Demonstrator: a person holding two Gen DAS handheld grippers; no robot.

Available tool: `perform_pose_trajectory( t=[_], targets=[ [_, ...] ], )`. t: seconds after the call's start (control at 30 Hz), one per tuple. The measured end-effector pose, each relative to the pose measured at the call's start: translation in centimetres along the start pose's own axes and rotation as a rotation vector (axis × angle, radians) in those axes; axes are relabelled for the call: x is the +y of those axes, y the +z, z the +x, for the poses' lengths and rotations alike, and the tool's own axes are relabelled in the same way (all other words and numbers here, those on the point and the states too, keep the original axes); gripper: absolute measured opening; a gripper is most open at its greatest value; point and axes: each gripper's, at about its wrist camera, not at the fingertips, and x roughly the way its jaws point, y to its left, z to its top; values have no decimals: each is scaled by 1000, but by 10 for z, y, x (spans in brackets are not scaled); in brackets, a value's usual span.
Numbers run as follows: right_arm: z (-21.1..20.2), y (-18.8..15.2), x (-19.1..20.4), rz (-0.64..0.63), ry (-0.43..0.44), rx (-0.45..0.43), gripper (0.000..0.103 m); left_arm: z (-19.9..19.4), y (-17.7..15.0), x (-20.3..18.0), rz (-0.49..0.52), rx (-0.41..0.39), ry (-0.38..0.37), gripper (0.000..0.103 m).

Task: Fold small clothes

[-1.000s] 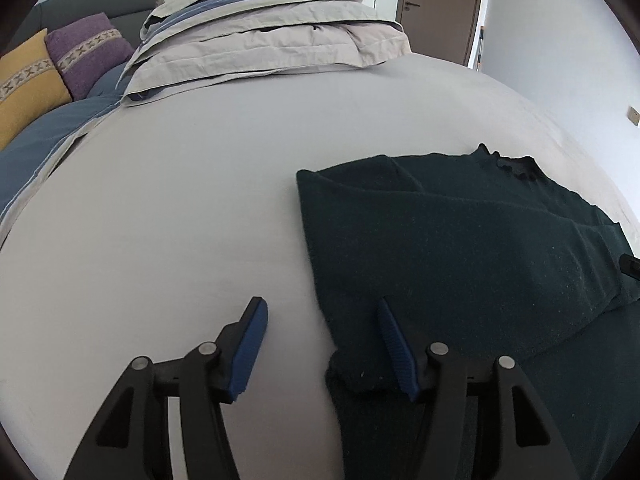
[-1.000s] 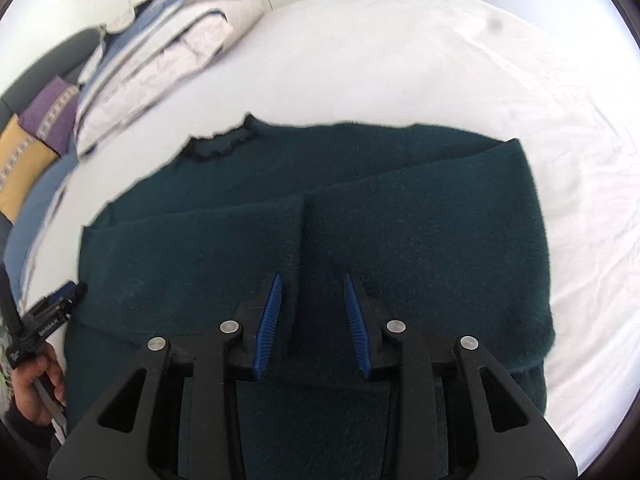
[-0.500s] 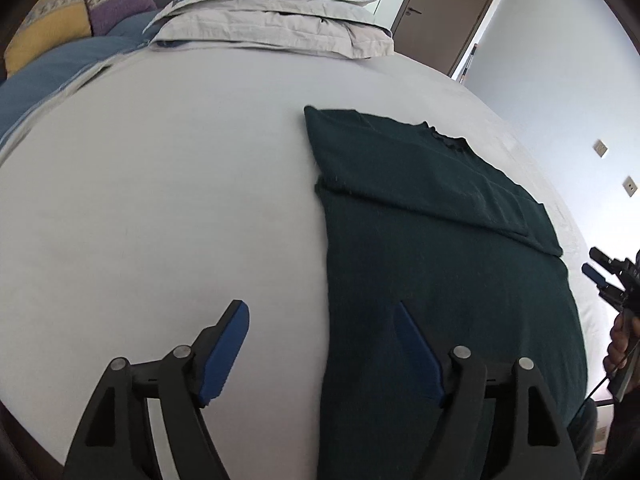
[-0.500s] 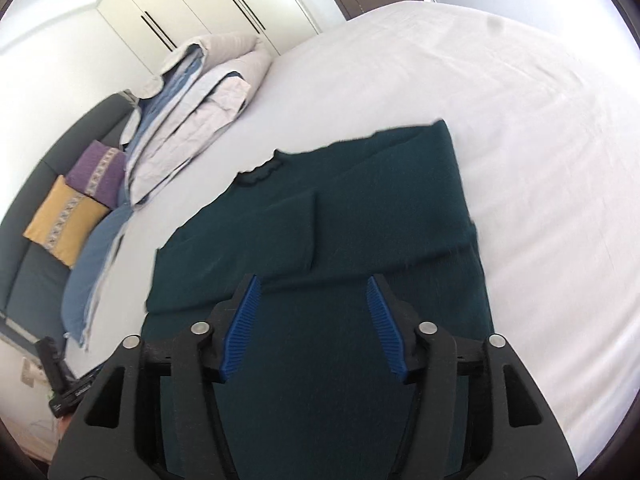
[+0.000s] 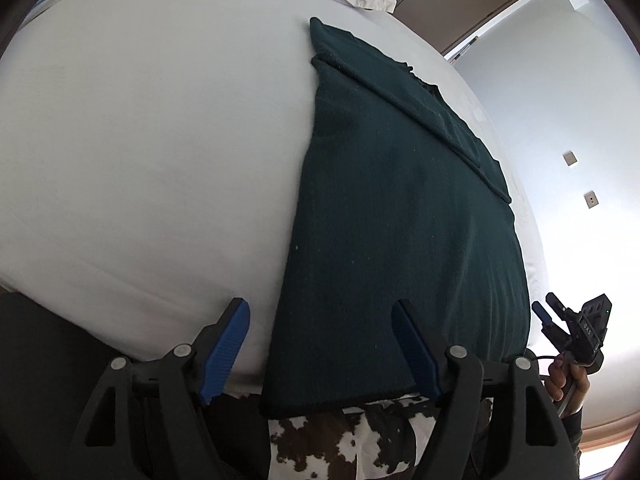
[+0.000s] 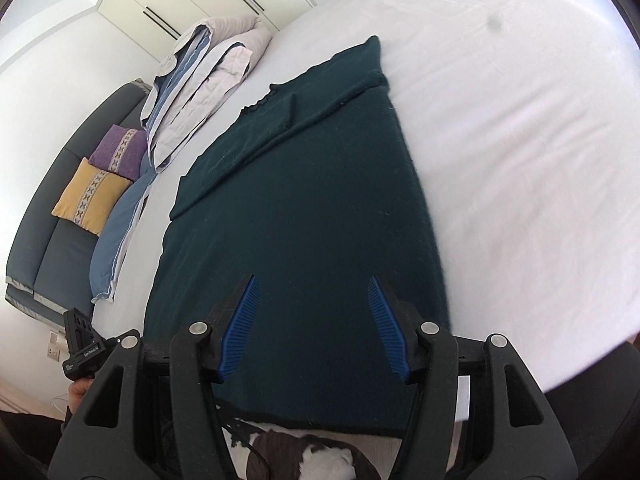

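Two tools, both spread wide with nothing between the blue ribbed pads. Left tool (image 5: pixel 320 350) up off the near edge of the white-sheeted bed (image 5: pixel 140 140), left pad over bare sheet, right pad over the dark teal knitted sweater (image 5: pixel 400 220). Right tool (image 6: pixel 314 326) hanging above the same sweater (image 6: pixel 304 220), both pads over the knit, no contact visible.

Sweater spread flat on the bed (image 6: pixel 520 120), hem right at the near edge, frilly neckline at the far end. Both sleeves folded in across the chest, one overlapping the other. Sides look roughly straight.

Also visible from the left wrist: the right tool (image 5: pixel 550 318) off past the sweater's right side, gripped in a hand (image 5: pixel 568 376). Brown-and-white cow-print rug (image 6: pixel 312 456) on the floor below the hem. Further back, a folded grey-and-blue duvet stack (image 6: pixel 200 88) on the bed, plus a yellow patterned cushion (image 6: pixel 92 196) and purple patterned cushion (image 6: pixel 118 148) on a dark grey sofa (image 6: pixel 56 248).
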Motion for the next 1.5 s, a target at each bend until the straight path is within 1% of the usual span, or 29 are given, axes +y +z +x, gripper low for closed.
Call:
perform_pose_trajectory(
  t=[0.1,0.17,0.2,0.27,0.4,0.43,0.47,0.53,0.63,0.7,0.77,0.87,0.97,1.07,1.2,1.4,1.5],
  targets=[
    [-12,-2,-18,28,11,-1,55,4,-8,-2,-8,39,-5,64],
    [-16,-5,-21,26,8,-1,55,8,-14,0,-26,54,-19,54],
    [-16,0,-24,26,10,2,55,10,-17,2,-37,59,-29,52],
    [-16,-1,-25,26,8,10,55,12,-19,6,-58,65,-33,43],
    [-11,5,-23,27,2,23,55,13,-18,14,-102,70,-63,43],
    [-11,5,-23,26,1,24,55,16,-16,12,-113,71,-70,44],
    [-13,4,-23,25,0,26,55,16,-16,12,-120,70,-79,47],
    [-16,3,-24,21,-3,30,55,17,-14,10,-125,66,-91,50],
    [-22,3,-27,22,-9,33,55,19,-11,7,-118,63,-88,50],
    [-25,2,-30,26,-12,37,55,20,-9,8,-127,63,-92,43],
    [-26,0,-34,34,-22,44,55,22,-7,9,-131,65,-77,25],
    [-30,-1,-38,37,-28,51,55,20,-9,15,-144,66,-79,10],
    [-35,-3,-38,30,-46,67,55,17,-10,14,-135,55,-76,7],
    [-39,-7,-39,28,-78,89,55,15,-9,7,-123,43,-67,7],
    [-44,-13,-45,48,-122,118,55,6,-8,2,-102,21,-79,7],
    [-44,-21,-58,89,-155,182,55,2,-7,-4,-77,12,-87,6],
    [-39,-26,-69,121,-145,209,55,2,-6,-3,-76,12,-83,6]
  ],
)
